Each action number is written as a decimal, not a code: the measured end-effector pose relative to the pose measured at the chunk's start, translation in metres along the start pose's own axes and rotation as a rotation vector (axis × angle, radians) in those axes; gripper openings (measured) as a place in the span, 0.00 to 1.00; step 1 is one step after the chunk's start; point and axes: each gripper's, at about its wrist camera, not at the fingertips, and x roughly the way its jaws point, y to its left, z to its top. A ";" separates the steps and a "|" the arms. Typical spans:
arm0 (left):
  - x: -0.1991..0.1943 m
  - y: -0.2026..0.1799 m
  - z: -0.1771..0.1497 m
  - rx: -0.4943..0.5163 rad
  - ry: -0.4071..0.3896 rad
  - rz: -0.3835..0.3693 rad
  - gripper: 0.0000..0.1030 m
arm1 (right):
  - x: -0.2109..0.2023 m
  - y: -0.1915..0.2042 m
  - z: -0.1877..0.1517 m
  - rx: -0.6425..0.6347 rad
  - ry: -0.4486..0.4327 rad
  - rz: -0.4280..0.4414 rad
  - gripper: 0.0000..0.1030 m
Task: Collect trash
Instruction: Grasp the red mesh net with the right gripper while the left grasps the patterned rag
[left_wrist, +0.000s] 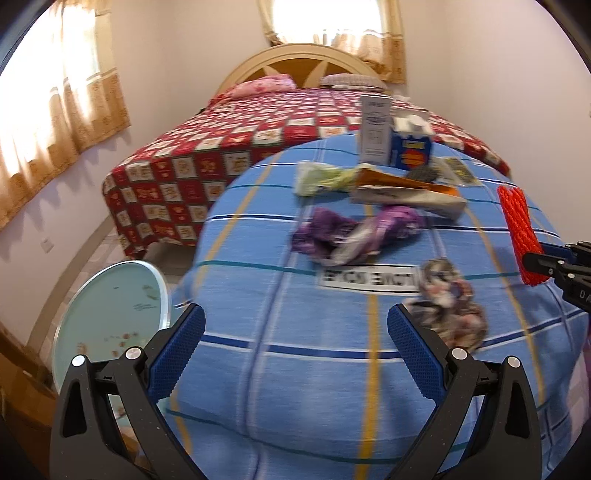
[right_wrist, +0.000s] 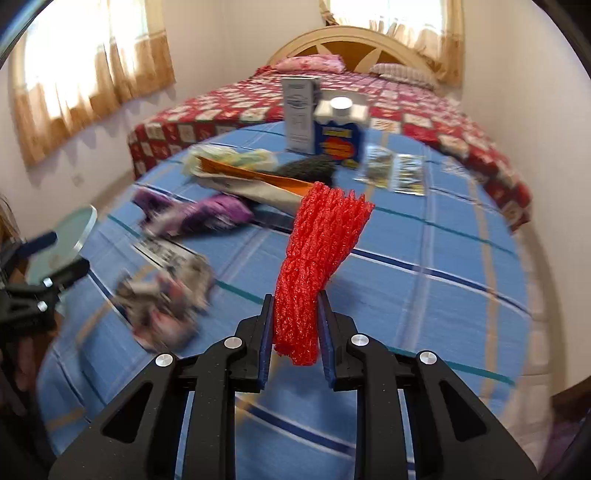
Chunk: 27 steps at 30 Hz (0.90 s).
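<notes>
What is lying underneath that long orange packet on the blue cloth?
The orange packet rests on a pale cream wrapper, with a crumpled yellow-green bag behind it. How far the cream wrapper extends beneath is covered, as is anything else under there.

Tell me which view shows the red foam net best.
Right wrist view: the red foam net stands centred and whole, pinched at its lower end in the right claw. The left wrist view catches it only at the right edge, blurred, its lower end hidden by that claw.
</notes>
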 end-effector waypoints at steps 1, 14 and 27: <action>0.001 -0.008 0.000 0.012 0.001 -0.011 0.94 | -0.001 -0.005 0.000 0.006 0.003 -0.002 0.22; 0.018 -0.057 -0.003 0.086 0.048 -0.072 0.94 | 0.004 -0.031 -0.031 0.036 0.007 -0.010 0.23; 0.005 -0.056 -0.005 0.099 0.044 -0.245 0.17 | 0.000 -0.014 -0.033 0.013 -0.031 0.039 0.23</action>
